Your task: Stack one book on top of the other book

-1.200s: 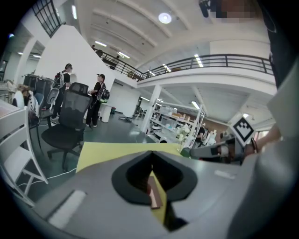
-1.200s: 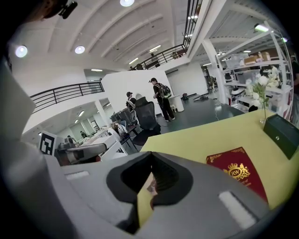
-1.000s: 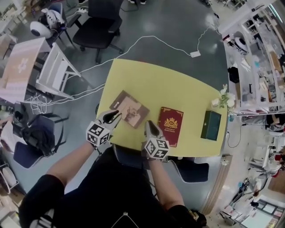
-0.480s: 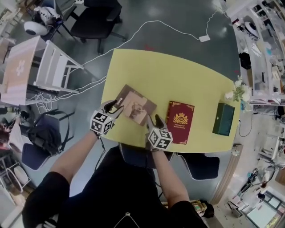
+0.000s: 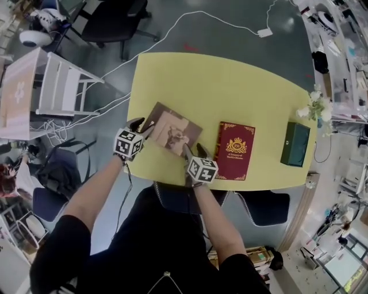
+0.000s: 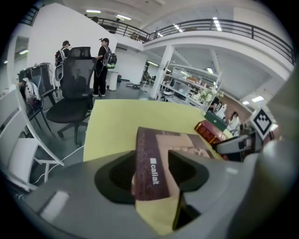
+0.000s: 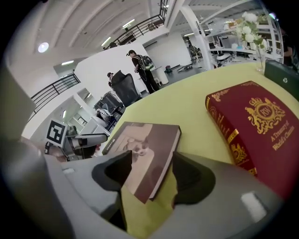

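Observation:
A brown book (image 5: 171, 129) lies flat and askew on the yellow table (image 5: 230, 86), left of a red book (image 5: 235, 150) with gold print. My left gripper (image 5: 141, 126) is at the brown book's left end. In the left gripper view its jaws (image 6: 152, 175) are opening, with the book's spine end (image 6: 154, 163) between them and the pads not pressing. My right gripper (image 5: 192, 153) is at the book's near right corner. Its jaws (image 7: 149, 175) are opening too, astride that corner (image 7: 145, 151). The red book (image 7: 254, 123) lies just to the right.
A dark green box (image 5: 294, 144) and a small vase of white flowers (image 5: 315, 106) stand at the table's right end. Office chairs (image 5: 109, 17), a white rack (image 5: 52, 86) and cables surround the table. People stand far off in the left gripper view (image 6: 100, 60).
Both grippers have come down from above the table's near edge to the brown book's two near ends. Their jaws have gone from nearly shut to wide.

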`<act>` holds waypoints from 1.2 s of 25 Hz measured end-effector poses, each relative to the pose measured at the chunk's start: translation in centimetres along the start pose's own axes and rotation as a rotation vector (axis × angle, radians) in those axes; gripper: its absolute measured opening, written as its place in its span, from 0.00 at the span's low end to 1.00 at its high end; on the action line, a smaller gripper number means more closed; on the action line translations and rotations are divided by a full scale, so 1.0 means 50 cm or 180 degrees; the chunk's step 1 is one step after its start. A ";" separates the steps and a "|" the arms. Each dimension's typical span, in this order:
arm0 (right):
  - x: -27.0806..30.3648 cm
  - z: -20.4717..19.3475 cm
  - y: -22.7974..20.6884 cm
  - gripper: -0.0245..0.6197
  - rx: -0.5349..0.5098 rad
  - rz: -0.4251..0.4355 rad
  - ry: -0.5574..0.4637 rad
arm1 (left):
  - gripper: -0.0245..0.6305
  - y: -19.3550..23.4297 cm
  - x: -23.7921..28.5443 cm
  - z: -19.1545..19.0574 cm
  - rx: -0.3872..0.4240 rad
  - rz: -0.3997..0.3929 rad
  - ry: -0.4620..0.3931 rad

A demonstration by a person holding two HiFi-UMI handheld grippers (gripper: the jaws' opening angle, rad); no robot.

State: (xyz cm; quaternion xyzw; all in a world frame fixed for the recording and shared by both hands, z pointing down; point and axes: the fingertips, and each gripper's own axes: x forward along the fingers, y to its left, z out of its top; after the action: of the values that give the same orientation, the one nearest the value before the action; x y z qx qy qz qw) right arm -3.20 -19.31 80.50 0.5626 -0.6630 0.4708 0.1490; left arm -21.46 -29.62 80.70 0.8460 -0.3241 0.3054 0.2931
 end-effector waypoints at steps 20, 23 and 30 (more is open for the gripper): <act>0.052 -0.054 -0.010 0.35 0.0038 0.0029 0.0354 | 0.37 0.006 0.043 -0.043 -0.0222 -0.0093 0.0148; 0.048 -0.052 -0.012 0.34 -0.0001 0.0014 0.0378 | 0.37 -0.001 0.034 -0.042 -0.0188 -0.0061 0.0124; 0.019 -0.035 -0.013 0.34 -0.0125 0.0014 0.0317 | 0.36 -0.028 0.007 -0.034 -0.0237 -0.0006 0.0012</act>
State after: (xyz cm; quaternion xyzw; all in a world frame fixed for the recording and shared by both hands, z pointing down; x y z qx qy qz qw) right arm -3.54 -18.47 82.38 0.5340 -0.6651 0.4854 0.1919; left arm -20.80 -27.71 81.62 0.8343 -0.3338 0.2945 0.3253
